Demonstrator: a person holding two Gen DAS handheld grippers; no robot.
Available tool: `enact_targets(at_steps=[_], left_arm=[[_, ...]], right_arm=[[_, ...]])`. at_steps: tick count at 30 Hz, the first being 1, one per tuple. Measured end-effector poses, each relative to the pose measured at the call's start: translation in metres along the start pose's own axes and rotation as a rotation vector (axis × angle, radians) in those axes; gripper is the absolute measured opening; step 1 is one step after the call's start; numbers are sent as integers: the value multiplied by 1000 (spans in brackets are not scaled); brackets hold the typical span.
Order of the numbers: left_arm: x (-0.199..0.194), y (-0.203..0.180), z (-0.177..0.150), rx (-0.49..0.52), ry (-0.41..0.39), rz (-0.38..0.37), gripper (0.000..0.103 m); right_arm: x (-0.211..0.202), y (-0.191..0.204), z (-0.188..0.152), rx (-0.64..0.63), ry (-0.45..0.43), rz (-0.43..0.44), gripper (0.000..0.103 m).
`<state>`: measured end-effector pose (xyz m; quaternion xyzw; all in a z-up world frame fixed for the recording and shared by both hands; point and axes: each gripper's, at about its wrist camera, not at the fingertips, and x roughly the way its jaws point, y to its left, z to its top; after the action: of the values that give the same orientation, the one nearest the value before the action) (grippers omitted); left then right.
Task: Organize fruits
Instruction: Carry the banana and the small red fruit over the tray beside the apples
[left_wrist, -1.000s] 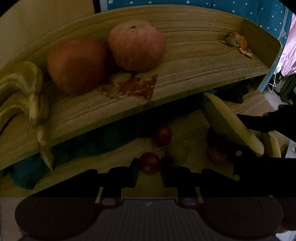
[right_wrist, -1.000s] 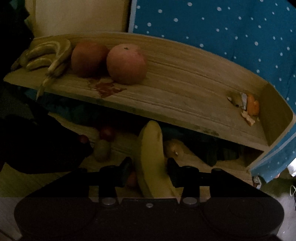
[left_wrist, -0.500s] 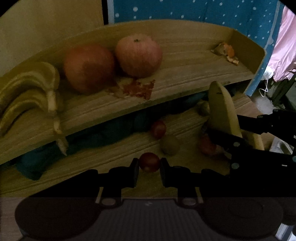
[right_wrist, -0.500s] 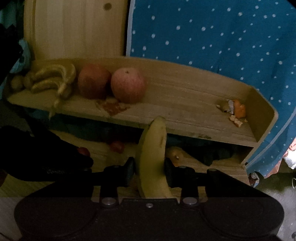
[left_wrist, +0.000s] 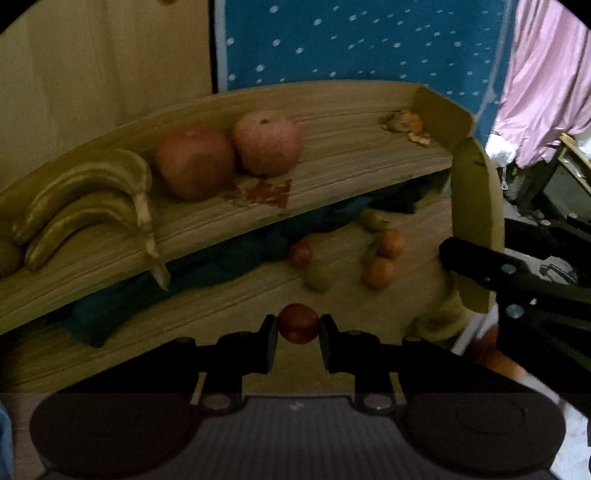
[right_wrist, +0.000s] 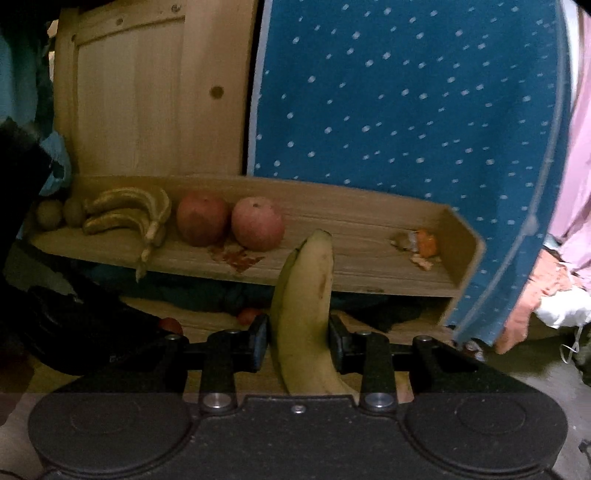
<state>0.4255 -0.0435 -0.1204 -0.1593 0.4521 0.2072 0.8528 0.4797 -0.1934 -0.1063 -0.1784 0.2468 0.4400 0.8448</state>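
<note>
left gripper (left_wrist: 298, 328): jaws clamped on small red fruit (left_wrist: 298, 323), held above the lower shelf (left_wrist: 229, 314) | right gripper (right_wrist: 298, 341): jaws pinching upright banana (right_wrist: 304, 306) in front of upper shelf (right_wrist: 362, 254) | two apples (right_wrist: 258, 228) there beside banana bunch (right_wrist: 129, 214)

My right hand-held gripper (right_wrist: 298, 341) clamps a banana (right_wrist: 304, 314) upright between its fingers, tip pointing up. Beyond it, the wooden shelf (right_wrist: 369, 236) carries a bunch of bananas (right_wrist: 127, 216), two apples (right_wrist: 229, 223) side by side, and orange peel scraps (right_wrist: 419, 245) near its right end.
</note>
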Motion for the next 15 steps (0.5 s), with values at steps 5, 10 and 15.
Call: enact_targets(at_steps=[5, 10, 15], left_arm=[[-16, -12, -12, 46, -22, -57, 27], [-28, -30, -25, 106, -23, -129, 27], [-28, -56, -33, 156, -1, -191, 27]], right_arm=[[-36, 3, -12, 18, -3, -85, 35], [-68, -4, -26, 44, 10, -180, 35], [-88, -25, -42, 77, 41, -244, 35]])
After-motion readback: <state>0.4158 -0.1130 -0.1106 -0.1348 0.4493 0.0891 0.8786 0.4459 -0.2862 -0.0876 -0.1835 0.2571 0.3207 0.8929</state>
